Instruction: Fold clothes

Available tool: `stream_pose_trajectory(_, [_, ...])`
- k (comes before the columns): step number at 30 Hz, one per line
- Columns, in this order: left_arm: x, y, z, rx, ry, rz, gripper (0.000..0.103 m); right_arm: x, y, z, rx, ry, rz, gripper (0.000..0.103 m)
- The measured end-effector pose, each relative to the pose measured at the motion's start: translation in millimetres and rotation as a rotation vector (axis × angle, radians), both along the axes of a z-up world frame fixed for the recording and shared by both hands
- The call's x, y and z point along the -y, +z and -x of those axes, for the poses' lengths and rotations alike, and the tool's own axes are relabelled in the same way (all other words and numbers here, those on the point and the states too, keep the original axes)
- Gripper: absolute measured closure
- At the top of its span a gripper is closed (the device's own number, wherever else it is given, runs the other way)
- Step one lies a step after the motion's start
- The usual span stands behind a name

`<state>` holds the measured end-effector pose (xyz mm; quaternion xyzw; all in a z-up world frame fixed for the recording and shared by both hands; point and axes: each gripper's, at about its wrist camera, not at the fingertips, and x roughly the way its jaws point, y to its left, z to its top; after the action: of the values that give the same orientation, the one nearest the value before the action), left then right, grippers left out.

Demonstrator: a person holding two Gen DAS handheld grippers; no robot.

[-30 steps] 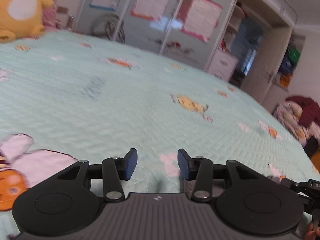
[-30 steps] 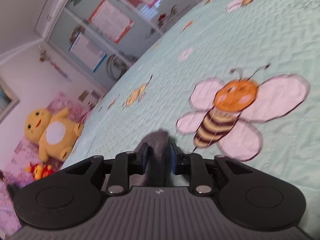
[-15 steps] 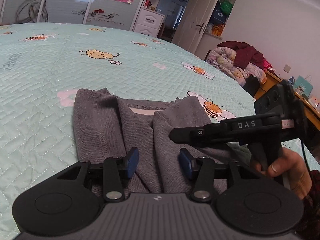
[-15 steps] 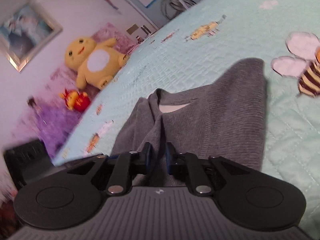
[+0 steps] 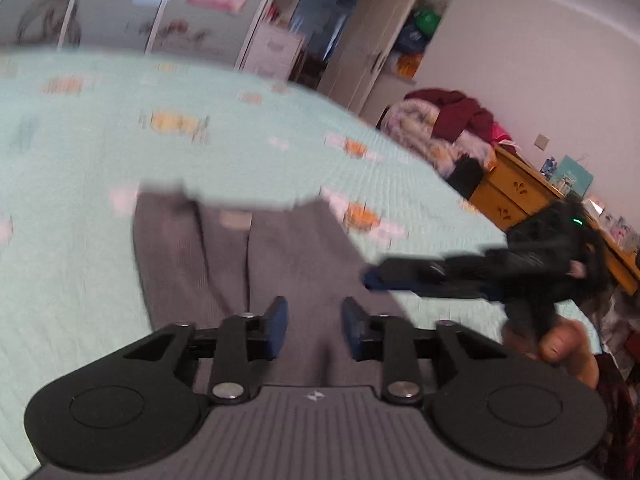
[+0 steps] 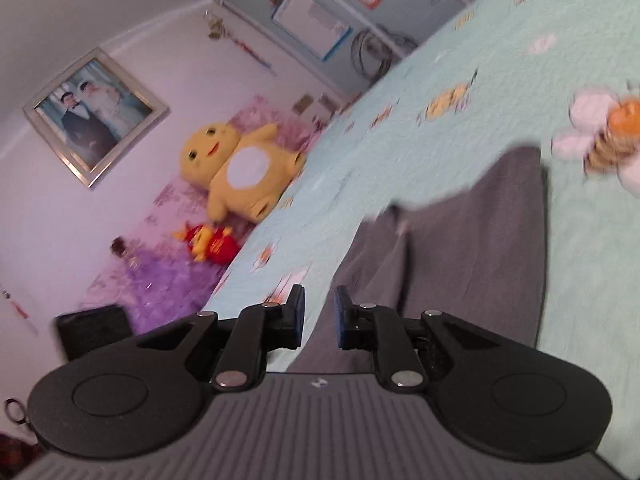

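A grey garment (image 5: 280,256) lies on the mint bedspread (image 5: 80,152) with its sides folded inward. My left gripper (image 5: 314,328) hovers low over its near end. The jaws are closing, and grey cloth shows in the gap, but neither pad presses on it. My right gripper (image 5: 372,276) reaches in from the right, held by a hand (image 5: 560,344), with its tip at the garment's right edge. In the right wrist view the right gripper (image 6: 319,316) is over the left edge of the grey garment (image 6: 472,264). Its jaws are opening and nothing is caught between them.
A yellow plush toy (image 6: 240,168) and a red toy (image 6: 212,240) sit at the head of the bed under a framed photo (image 6: 94,120). Beyond the bed's far corner are a pile of clothes (image 5: 448,128), a wooden dresser (image 5: 516,196) and a wardrobe (image 5: 340,40).
My right gripper let go of the grey fold it was pinching, parted its jaws and lifted away. My left gripper slid along over the garment and its jaws narrowed.
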<state>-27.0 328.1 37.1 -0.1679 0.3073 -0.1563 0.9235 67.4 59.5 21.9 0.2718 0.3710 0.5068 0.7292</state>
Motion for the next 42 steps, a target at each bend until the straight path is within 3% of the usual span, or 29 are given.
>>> stream_pose_trajectory(3, [0,-20,0,0.001,0.041,-0.023,0.087,-3,-24,18,-0.076,0.038,0.121,0.086])
stream_pose_trajectory(4, [0,-20,-1,-0.002,0.057,-0.019,0.087,0,-35,16,-0.121,0.011,0.107,0.103])
stream_pose_trajectory(6, [8,-12,-2,-0.024,0.088,-0.047,0.087,6,-56,13,-0.204,-0.041,0.085,0.103])
stream_pose_trajectory(9, [24,4,1,-0.06,0.129,-0.158,0.083,-4,-34,26,-0.164,-0.109,0.188,0.103])
stream_pose_trajectory(11, [28,14,12,-0.086,0.186,-0.178,0.079,-12,-16,42,-0.11,-0.158,0.267,0.103])
stream_pose_trajectory(14, [32,32,39,-0.076,0.241,-0.194,0.067,-5,5,77,-0.06,-0.253,0.291,0.088])
stream_pose_trajectory(15, [35,36,49,-0.073,0.246,-0.196,0.062,1,10,90,-0.05,-0.282,0.285,0.078])
stream_pose_trajectory(16, [37,39,59,-0.074,0.246,-0.19,0.06,8,14,105,-0.049,-0.306,0.27,0.073])
stream_pose_trajectory(18, [43,39,77,-0.09,0.222,-0.168,0.056,17,18,132,-0.039,-0.33,0.251,0.073])
stream_pose_trajectory(19, [47,36,86,-0.098,0.201,-0.155,0.049,20,21,145,-0.031,-0.338,0.242,0.072])
stream_pose_trajectory(22, [55,11,101,-0.165,0.147,-0.13,0.04,26,18,174,-0.036,-0.347,0.237,0.069])
stream_pose_trajectory(24, [57,-9,102,-0.21,0.134,-0.134,0.04,26,-3,176,-0.103,-0.321,0.253,0.069])
stream_pose_trajectory(27, [51,-9,112,-0.19,0.147,-0.119,0.041,40,-15,178,-0.196,-0.358,0.231,0.103])
stream_pose_trajectory(29, [48,1,126,-0.169,0.172,-0.085,0.043,53,-15,180,-0.245,-0.397,0.197,0.096])
stream_pose_trajectory(32, [52,10,154,-0.087,0.133,-0.05,0.042,64,4,206,-0.194,-0.38,0.145,0.087])
stream_pose_trajectory(35, [61,-11,166,-0.15,0.076,-0.023,0.041,69,5,230,-0.197,-0.333,0.109,0.08])
stream_pose_trajectory(36, [63,-18,171,-0.162,0.086,-0.029,0.045,65,-4,233,-0.214,-0.338,0.149,0.078])
stream_pose_trajectory(39, [59,-19,188,-0.12,0.12,0.008,0.043,63,-17,241,-0.226,-0.382,0.217,0.103])
stream_pose_trajectory(42, [49,-11,206,-0.078,0.161,0.057,0.042,64,-4,252,-0.185,-0.416,0.23,0.093])
